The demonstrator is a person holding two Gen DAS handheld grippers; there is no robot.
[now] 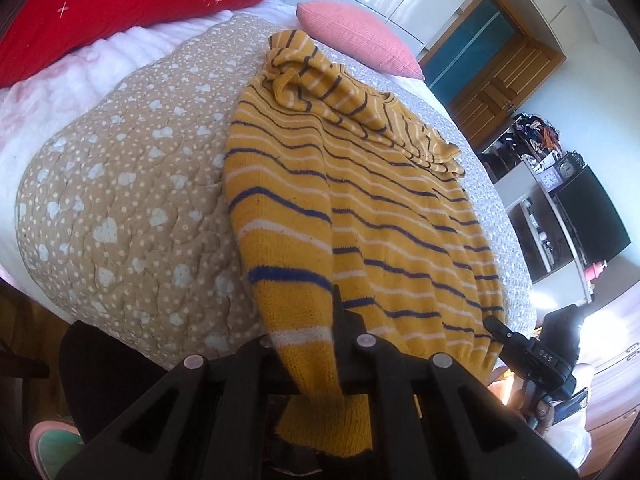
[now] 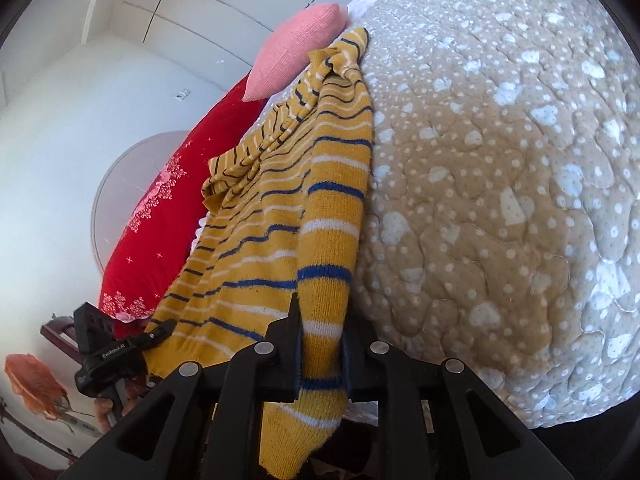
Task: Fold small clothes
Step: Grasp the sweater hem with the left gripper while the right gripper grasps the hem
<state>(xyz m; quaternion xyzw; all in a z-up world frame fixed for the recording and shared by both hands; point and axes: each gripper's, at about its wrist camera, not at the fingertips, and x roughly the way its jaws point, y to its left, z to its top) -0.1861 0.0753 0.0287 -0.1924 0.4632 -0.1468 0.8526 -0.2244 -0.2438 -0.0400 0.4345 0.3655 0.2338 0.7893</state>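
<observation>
A yellow knit sweater with blue and white stripes lies spread on the tan heart-print quilt, its sleeves bunched at the far end. My left gripper is shut on the sweater's near hem, and the fabric hangs down between its fingers. In the right wrist view the same sweater runs away from my right gripper, which is shut on a fold of its edge. Each gripper shows in the other's view: the right gripper at the hem's right corner, the left gripper at the hem's left corner.
A red pillow and a pink pillow lie at the head of the bed, on a white fluffy blanket. To the right stand a wooden door, a shelf with clocks and a dark screen.
</observation>
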